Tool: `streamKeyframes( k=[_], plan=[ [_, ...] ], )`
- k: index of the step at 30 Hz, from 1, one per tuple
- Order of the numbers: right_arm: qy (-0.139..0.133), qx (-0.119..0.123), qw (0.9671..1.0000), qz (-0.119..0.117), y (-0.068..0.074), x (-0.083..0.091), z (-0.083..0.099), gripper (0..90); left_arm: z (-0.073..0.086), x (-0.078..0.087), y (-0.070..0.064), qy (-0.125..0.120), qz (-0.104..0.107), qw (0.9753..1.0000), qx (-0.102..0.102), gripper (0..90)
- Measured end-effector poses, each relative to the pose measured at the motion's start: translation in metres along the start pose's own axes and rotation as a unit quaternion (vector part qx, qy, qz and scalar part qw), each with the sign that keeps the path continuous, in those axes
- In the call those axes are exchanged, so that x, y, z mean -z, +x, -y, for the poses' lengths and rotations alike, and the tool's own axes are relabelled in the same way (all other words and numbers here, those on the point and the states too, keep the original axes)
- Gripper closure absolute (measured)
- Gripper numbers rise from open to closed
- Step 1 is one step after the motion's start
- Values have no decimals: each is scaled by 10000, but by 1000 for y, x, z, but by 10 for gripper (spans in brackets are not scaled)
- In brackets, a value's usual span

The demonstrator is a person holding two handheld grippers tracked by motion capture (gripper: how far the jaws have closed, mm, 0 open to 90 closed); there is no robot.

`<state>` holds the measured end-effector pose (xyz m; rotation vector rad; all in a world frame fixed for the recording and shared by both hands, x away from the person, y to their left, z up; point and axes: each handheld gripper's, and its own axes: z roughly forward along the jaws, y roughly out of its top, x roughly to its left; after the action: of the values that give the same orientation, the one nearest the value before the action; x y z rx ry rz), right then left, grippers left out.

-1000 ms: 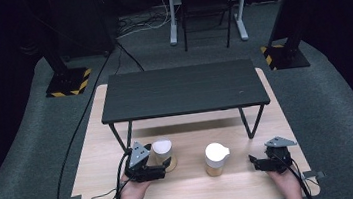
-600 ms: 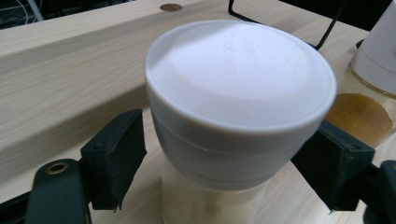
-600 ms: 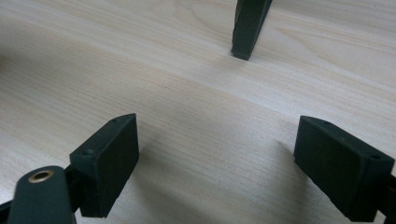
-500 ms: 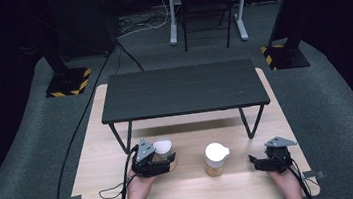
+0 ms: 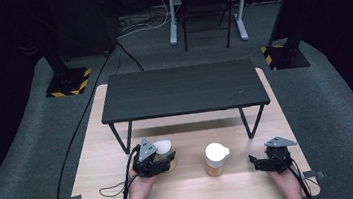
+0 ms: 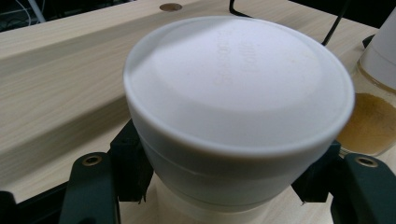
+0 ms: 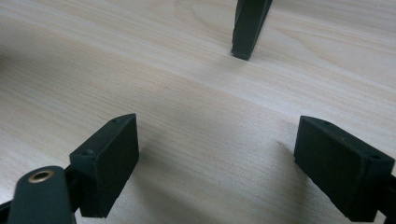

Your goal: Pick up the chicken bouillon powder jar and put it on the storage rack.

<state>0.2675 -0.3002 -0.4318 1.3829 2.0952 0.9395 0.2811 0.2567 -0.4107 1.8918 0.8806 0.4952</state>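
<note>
Left tool (image 6: 224, 186) jaws clamp white-lidded jar (image 6: 238, 112); spice visible beside.

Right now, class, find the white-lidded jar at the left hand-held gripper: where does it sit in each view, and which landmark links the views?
High view: the white-lidded jar sits lower left of centre, at the left hand-held gripper.
Left gripper view: it is large and central, between the two jaws.
Right gripper view: open jaws over bare wood, with a black shelf leg ahead.
Shared landmark: the light wooden board.
</note>
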Motion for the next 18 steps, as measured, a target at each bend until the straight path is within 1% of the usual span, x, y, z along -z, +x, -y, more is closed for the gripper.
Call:
streamKeyframes(
  k=[3,5,9,12,15,18],
  plan=[
    [0,4,10000,-3,0,0,0,130,-1,2,-1,22,8,10000,-30,347],
    [1,4,10000,-6,0,0,0,130,-2,4,0,19,41,10000,-10,346],
    [2,4,10000,-5,0,0,0,130,-3,11,1,-71,61,10000,-10,345],
    [1,5,10000,-3,0,0,0,130,-8,19,0,-153,74,9999,-3,343],
    [2,4,10000,-3,0,0,0,130,-13,26,-2,-195,17,9998,-90,342],
    [1,4,10000,-2,0,0,0,130,-17,33,0,-266,38,9996,-67,342]
  ],
)
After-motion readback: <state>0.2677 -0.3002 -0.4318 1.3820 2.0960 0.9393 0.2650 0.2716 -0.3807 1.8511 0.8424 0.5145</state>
